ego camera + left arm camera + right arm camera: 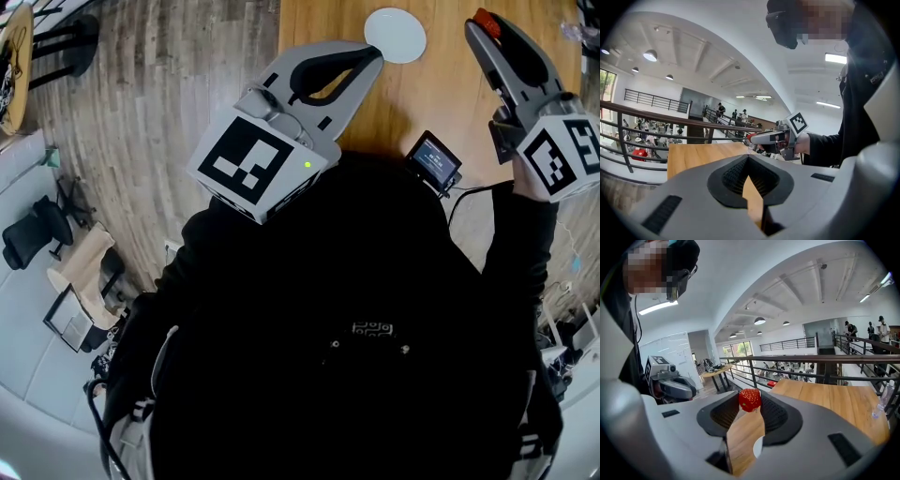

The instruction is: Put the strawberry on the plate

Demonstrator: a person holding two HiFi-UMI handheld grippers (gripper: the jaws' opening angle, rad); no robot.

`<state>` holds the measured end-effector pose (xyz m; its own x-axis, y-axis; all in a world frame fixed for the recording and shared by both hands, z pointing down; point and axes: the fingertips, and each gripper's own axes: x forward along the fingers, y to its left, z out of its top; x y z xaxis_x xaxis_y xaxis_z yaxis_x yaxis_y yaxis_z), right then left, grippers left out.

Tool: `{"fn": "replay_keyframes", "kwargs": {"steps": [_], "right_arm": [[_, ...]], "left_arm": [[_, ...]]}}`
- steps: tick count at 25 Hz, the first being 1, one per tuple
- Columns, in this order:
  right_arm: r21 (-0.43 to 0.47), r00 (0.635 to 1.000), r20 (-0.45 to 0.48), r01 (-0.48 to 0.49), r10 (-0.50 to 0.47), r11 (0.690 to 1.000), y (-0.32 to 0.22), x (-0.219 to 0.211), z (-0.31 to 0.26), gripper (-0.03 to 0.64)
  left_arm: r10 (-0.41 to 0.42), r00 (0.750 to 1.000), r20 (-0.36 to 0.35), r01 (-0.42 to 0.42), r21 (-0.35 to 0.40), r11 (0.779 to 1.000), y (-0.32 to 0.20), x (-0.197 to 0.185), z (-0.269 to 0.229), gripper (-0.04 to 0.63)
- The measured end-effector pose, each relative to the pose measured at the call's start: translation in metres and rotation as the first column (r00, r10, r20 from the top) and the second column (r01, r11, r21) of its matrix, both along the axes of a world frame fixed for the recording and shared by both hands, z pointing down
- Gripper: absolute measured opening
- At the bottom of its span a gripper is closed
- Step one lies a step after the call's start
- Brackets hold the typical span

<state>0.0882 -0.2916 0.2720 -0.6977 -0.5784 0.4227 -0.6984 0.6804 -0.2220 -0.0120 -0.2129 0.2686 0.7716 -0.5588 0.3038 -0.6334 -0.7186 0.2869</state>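
A red strawberry (750, 400) is pinched between the tips of my right gripper (750, 394), which is shut on it and held up above the wooden table (450, 94). The head view shows the same strawberry (485, 19) at the tips of that gripper (482, 26), to the right of the small white plate (395, 35). A sliver of the plate (758, 447) shows through the gap below the right jaws. My left gripper (372, 54) hovers near the plate's left side, shut, with nothing held. In the left gripper view its tips (748, 157) meet over bare wood.
A small device with a lit screen (433, 161) lies at the table's near edge with a cable. A clear bottle (885, 397) stands on the table's far right. A metal railing (820, 364) runs beyond the table. Wooden floor (169, 94) lies to the left.
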Motion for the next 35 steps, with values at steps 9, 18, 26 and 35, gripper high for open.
{"fn": "replay_keyframes", "kwargs": {"steps": [9, 18, 26, 35], "right_arm": [[-0.026, 0.998, -0.035, 0.054, -0.055, 0.998, -0.015, -0.018, 0.035, 0.152], [-0.063, 0.994, -0.046, 0.096, -0.099, 0.993, -0.029, -0.038, 0.054, 0.152], [-0.105, 0.991, -0.058, 0.112, -0.119, 0.988, -0.033, -0.042, 0.078, 0.152], [-0.173, 0.989, -0.058, 0.121, -0.133, 0.977, -0.031, -0.031, 0.120, 0.152]], "left_arm": [[-0.035, 0.999, 0.028, 0.036, -0.046, 0.998, 0.002, -0.017, 0.018, -0.002], [-0.080, 0.996, 0.035, 0.083, -0.081, 0.993, -0.002, -0.038, 0.021, -0.002], [-0.117, 0.992, 0.037, 0.121, -0.117, 0.986, 0.001, -0.044, 0.028, -0.002], [-0.160, 0.986, 0.053, 0.166, -0.155, 0.974, 0.011, -0.044, 0.037, -0.002]]}}
